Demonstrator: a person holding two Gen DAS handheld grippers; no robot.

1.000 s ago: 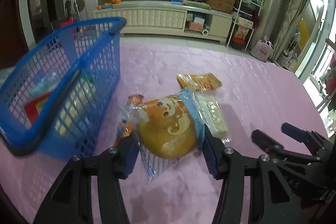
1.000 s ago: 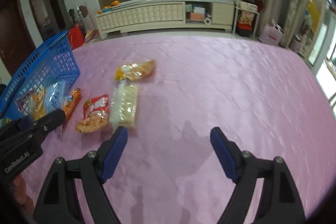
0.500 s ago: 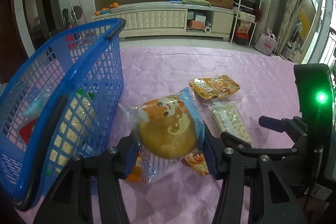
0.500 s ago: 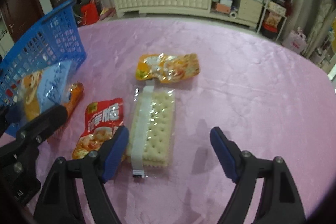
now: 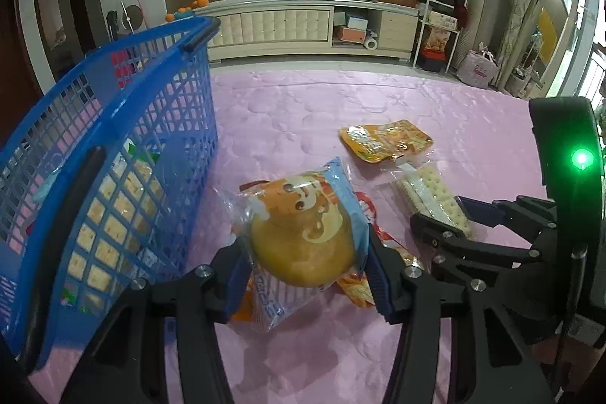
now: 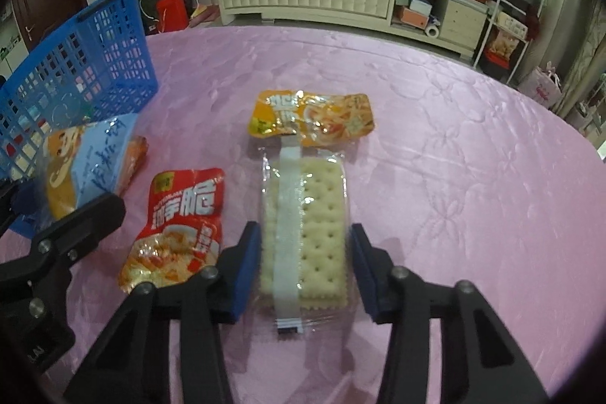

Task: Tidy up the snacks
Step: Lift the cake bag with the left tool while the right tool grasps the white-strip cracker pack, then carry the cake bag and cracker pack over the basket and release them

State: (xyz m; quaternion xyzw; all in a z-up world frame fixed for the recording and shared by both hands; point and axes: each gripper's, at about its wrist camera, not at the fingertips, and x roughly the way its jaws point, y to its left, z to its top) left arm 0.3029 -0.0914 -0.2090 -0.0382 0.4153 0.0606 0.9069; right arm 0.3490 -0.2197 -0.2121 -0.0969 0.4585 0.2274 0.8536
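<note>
The left gripper (image 5: 305, 275) is half open and its two blue pads press on the sides of a wrapped bun (image 5: 303, 237), a round golden bun in a clear and blue wrapper with a cartoon face. The bun sits between the pads, lifted a little above the pink cloth (image 5: 303, 108). Just to the left of this gripper stands the blue basket (image 5: 113, 154), tilted, with packets of crackers visible through its mesh wall. Under and behind the bun lies a red snack bag (image 6: 178, 230), partly hidden in the left view.

The right gripper (image 6: 305, 264) is closing its jaws around a cracker pack (image 6: 306, 226), a clear wrapper with pale square crackers and a white strip along it. The pack lies flat on the cloth between the two blue pads; the left pad is at its edge, and at the right pad I cannot tell if it touches. Just beyond the far end of the pack lies an orange snack bag (image 6: 314, 120), touching the wrapper. The red bag is just left of this gripper.
</note>
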